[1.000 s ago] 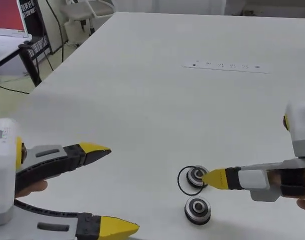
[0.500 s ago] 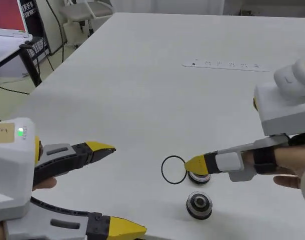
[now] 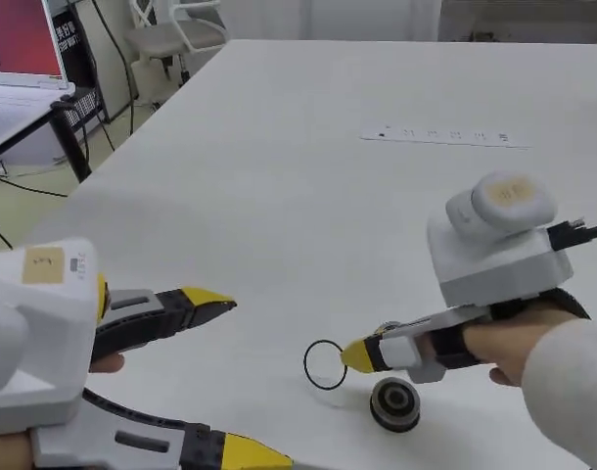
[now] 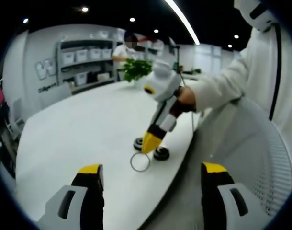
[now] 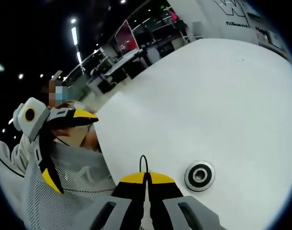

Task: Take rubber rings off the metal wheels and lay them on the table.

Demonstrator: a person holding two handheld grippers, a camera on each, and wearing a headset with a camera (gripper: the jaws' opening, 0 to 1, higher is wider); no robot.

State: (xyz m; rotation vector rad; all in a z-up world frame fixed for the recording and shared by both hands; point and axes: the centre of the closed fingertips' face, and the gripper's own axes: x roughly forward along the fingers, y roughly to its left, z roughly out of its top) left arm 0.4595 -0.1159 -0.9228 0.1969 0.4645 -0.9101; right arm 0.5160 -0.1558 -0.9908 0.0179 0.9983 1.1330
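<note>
My left tongs (image 3: 252,384) gape wide over the counter's (image 3: 308,176) near edge, gripping nothing. Close to that edge sits one metal wheel (image 3: 394,403). Just past it my right tongs (image 3: 352,354) are closed on the rim of a rubber ring (image 3: 306,364), with the second wheel (image 3: 387,329) half hidden behind them

Left claw (image 3: 252,382): low left, jaws spread wide, held in left hand (image 3: 108,364). Right claw (image 3: 349,354): pointing left and down, jaws closed on rubber ring (image 3: 306,364); right hand (image 3: 499,343) grips its body.
</note>
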